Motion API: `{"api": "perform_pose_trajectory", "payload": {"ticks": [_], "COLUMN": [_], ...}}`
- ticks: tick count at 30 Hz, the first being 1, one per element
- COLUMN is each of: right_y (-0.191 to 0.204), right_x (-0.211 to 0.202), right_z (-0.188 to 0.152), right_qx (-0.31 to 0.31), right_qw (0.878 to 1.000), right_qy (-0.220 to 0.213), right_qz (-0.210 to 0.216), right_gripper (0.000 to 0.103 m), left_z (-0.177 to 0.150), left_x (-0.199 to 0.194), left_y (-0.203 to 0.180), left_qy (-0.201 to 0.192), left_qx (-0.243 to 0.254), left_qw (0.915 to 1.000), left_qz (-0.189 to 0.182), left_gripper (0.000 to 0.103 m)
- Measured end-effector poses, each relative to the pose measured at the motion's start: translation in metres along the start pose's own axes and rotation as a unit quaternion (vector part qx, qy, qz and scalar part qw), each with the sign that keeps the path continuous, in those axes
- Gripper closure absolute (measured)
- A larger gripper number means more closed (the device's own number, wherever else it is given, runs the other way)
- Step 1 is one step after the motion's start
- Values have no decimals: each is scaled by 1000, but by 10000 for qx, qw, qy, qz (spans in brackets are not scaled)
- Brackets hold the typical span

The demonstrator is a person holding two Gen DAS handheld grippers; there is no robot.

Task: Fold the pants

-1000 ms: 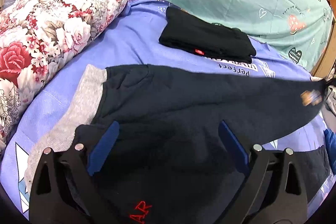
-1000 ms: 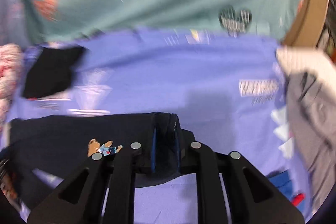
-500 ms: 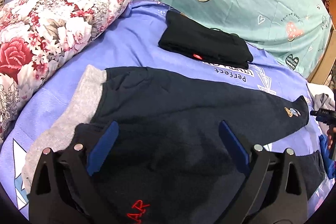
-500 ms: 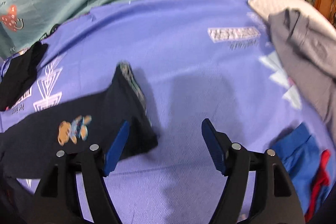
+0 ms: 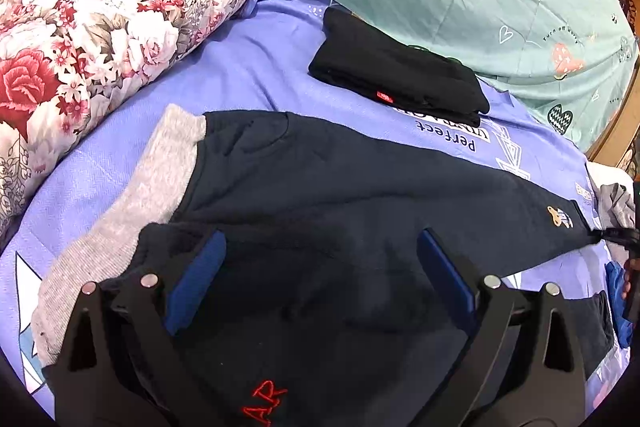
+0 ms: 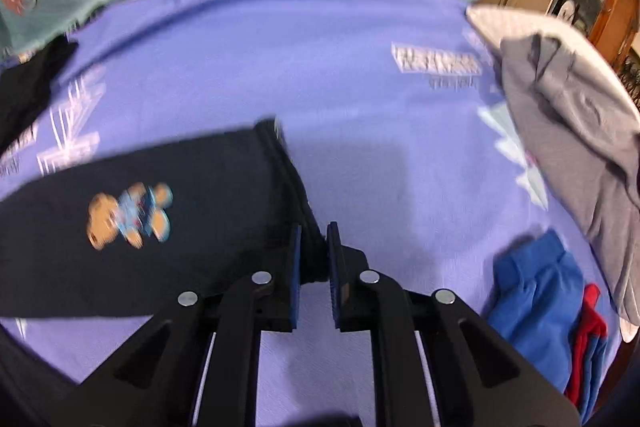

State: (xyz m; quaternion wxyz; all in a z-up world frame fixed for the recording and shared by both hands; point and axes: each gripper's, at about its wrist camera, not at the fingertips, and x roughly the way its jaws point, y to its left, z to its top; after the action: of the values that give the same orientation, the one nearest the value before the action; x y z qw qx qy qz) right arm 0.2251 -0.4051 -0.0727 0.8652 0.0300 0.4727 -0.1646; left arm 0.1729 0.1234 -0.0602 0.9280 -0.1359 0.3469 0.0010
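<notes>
Right gripper (image 6: pixel 313 259), open half a second ago, now pinches pants (image 5: pixel 360 195) cuff at lower centre; left gripper (image 5: pixel 320 279) jaws wide. Next fold likely.

Purple-sheeted bed (image 5: pixel 256 75) under navy pants (image 5: pixel 360 195), floral pillow (image 5: pixel 100 19).

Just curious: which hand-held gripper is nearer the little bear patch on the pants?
Right. The right hand-held gripper pinches the hem beside the bear patch; the left hand-held gripper hovers open near the waistband end.

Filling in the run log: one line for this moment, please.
left gripper: open above pants | right gripper: shut on pants cuff
</notes>
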Motion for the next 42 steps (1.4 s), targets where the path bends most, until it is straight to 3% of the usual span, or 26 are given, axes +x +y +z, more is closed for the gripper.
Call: {"api": "perform_pose_trajectory", "payload": {"ticks": [2, 3, 5, 7, 9, 12, 15, 18, 24, 26, 30, 35, 42], "right_y": [1, 3, 5, 11, 26, 60, 107, 148, 220, 241, 270, 297, 335], "right_x": [19, 23, 15, -15, -40, -62, -70, -70, -69, -69, -60, -45, -26], "right_z": [-9, -12, -14, -13, -14, -17, -20, -16, -9, -3, 15, 22, 3], "right_qx": [-221, -434, -547, -429, -453, -720, -1184, -1477, -2238, -2498, -2726, -3281, -4200], "right_qw": [9969, 9944, 9887, 9930, 9943, 9902, 9781, 9669, 9405, 9294, 9247, 9028, 8745], "right_qy": [236, 161, 84, -384, -790, -1134, -1208, -1105, -1056, -980, -840, -590, -471], "right_qz": [-717, -945, -1396, -1036, -549, 375, 1211, 1761, 2329, 2536, 2520, 2717, 2382], "right_gripper": [88, 71, 60, 53, 30, 21, 20, 20, 21, 26, 39, 39, 39], "left_z": [0, 0, 0, 5, 17, 41, 68, 88, 98, 98, 98, 93, 86], "left_x": [1, 2, 1, -6, -17, -20, -9, 12, 43, 51, 67, 80, 87], "left_y": [-2, -2, -2, -1, 2, 7, 17, 38, 82, 92, 100, 97, 89], "left_qy": [37, 49, 61, 32, -71, -66, 41, 390, 761, 820, 1026, 1463, 1345], "left_qx": [38, 45, 38, 22, -67, 130, 470, 559, 223, 129, 197, 460, 745], "left_qw": [10000, 10000, 10000, 10000, 9998, 9999, 9985, 9968, 9961, 9960, 9943, 9882, 9879], "left_qz": [22, 19, 13, -64, -189, -8, 263, 409, 394, 321, 221, -29, -192], "left_gripper": [4, 4, 4, 4, 2, 2, 2, 2, 4, 4, 10, 10, 20]}}
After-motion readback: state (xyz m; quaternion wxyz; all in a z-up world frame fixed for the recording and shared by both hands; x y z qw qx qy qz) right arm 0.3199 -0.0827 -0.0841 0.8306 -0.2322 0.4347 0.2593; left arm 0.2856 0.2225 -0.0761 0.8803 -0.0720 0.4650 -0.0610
